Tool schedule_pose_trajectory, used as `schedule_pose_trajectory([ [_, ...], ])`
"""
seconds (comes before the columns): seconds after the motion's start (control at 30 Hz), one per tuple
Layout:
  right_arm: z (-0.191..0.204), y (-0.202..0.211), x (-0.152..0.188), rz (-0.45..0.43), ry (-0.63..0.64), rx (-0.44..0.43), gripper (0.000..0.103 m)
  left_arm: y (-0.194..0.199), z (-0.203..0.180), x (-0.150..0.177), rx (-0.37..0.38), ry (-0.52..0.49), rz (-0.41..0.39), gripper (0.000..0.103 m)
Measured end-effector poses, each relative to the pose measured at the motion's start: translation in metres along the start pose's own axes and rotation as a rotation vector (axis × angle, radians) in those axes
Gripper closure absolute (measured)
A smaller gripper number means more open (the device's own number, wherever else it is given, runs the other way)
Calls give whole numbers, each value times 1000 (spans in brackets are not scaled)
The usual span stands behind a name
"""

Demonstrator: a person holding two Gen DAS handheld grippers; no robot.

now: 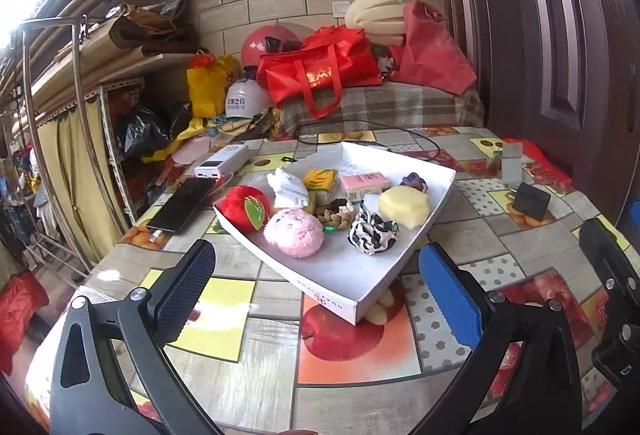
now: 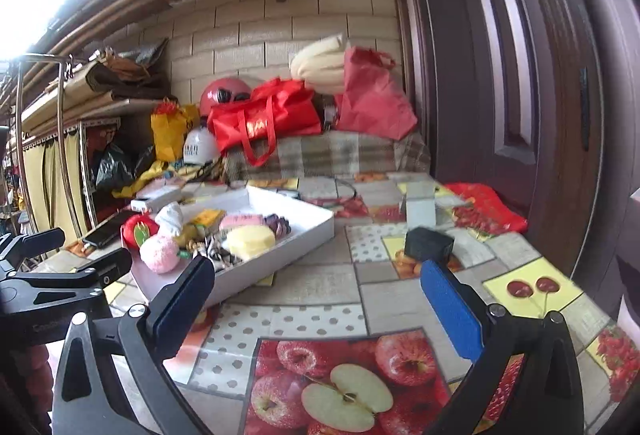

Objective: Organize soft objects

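Soft toys (image 1: 294, 233) in white tray (image 1: 340, 275) (both claws wide apart, empty)

We look low across the table (image 1: 248, 351) from both wrists, sharing the white tray (image 1: 416, 231) (image 2: 296, 241) ahead.

White box tray (image 1: 362, 299), just ahead of the left gripper (image 1: 318, 275): small dark print on near outer wall, upside down, looks like "HUAWEI", not certain. White helmet (image 1: 246, 100), far ahead-left of that gripper: dark Chinese characters in two lines, too small to read. Red tote bag (image 1: 320, 73), far ahead: gold lettering, partly folded, illegible. Yellow packet (image 1: 319, 181) and pink packet (image 1: 365, 182) in tray: print blurred. Black mount (image 2: 44, 323), left of right gripper (image 2: 316, 293): faint embossed word starting "Good", rest hidden.
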State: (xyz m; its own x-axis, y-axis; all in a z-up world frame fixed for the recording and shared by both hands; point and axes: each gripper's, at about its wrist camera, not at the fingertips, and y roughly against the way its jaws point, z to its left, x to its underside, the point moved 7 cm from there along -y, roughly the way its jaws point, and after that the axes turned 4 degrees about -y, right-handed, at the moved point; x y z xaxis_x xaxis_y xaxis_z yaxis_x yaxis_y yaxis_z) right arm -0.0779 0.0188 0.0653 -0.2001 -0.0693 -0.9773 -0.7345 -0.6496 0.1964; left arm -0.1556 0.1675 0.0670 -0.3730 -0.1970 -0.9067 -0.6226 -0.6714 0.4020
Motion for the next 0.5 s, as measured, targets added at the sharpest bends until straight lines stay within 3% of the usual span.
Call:
schedule_pose_trajectory([
  [0.13,-1,35,-23,-138,-37,53,0,12,6,-11,18,18,22,0],
  [0.33,-19,37,-34,-87,-148,26,0,9,12,-6,56,55,93,0],
  [0.5,-34,40,-31,-76,-159,92,0,5,9,-2,52,48,112,0],
])
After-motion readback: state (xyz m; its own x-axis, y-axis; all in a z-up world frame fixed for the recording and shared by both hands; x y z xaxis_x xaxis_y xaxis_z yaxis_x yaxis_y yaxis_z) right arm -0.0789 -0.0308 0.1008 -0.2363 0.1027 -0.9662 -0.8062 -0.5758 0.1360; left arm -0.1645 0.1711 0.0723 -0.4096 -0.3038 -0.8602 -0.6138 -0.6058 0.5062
